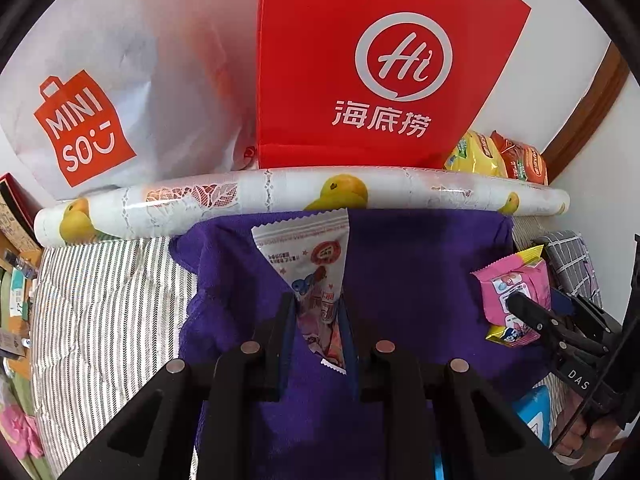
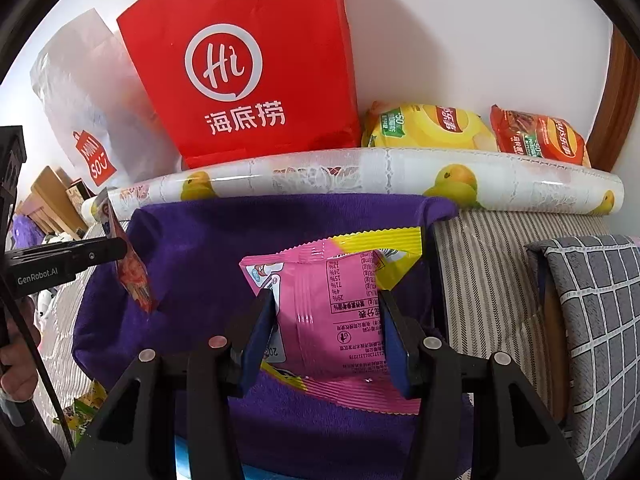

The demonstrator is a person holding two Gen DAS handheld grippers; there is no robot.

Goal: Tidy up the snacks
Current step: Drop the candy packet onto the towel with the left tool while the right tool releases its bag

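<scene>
My left gripper is shut on a white printed snack packet and holds it upright over the purple towel. My right gripper is shut on a pink and yellow snack packet, held above the same towel. Each gripper shows in the other view: the right one with its pink packet, the left one with its packet. A red paper bag and a white MINISO bag stand behind against the wall.
A rolled duck-print sheet lies across the back of the towel. Yellow and red chip bags lie behind it at the right. A grey checked cushion is at the right. Striped cloth covers the surface.
</scene>
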